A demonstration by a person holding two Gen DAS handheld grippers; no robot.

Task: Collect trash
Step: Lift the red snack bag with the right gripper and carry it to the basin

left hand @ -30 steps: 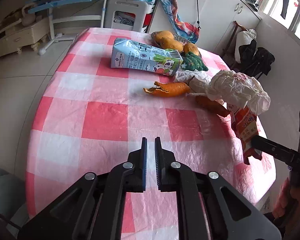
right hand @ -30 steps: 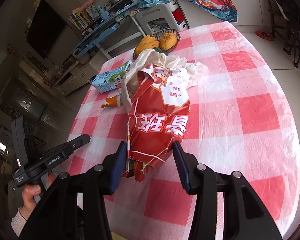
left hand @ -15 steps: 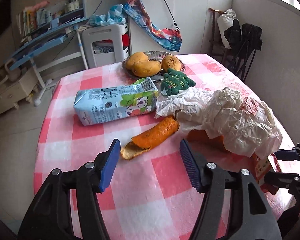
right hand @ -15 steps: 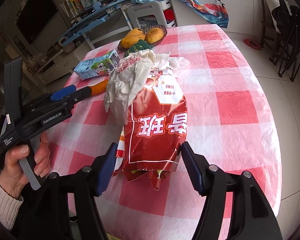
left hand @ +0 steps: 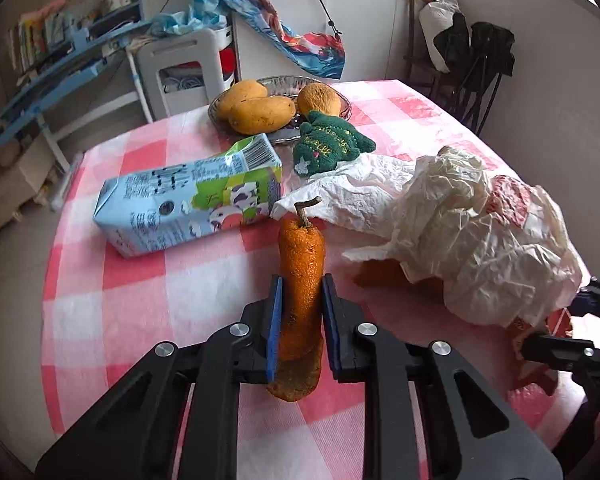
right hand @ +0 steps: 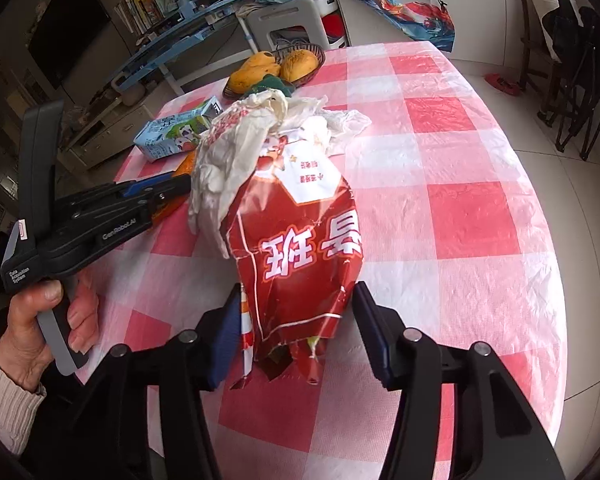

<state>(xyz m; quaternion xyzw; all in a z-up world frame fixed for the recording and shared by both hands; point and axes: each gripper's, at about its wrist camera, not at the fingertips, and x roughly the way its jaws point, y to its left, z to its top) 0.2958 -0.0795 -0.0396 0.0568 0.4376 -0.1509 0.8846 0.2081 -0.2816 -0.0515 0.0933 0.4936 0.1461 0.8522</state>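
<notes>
On the near side of the round bench [left hand: 140,280] with its pink-and-white checked cloth, left tool [left hand: 300,296] has just been closing and now clamps the curled orange peel with a dry stem [left hand: 302,256], both blue pads pressing its sides. Far left of it lies a light-blue milk carton on its side [left hand: 188,204]; crumpled white paper wrapping [left hand: 460,232] sits right of the peel. Right tool [right hand: 296,316] has also been closing and straddles the lower end of a red crinkled snack bag [right hand: 300,248]; left pad touches, right pad stands just clear, so no grip. Glass fruit dish [left hand: 340,100] and green knitted toy [left hand: 328,144] at far side.
</notes>
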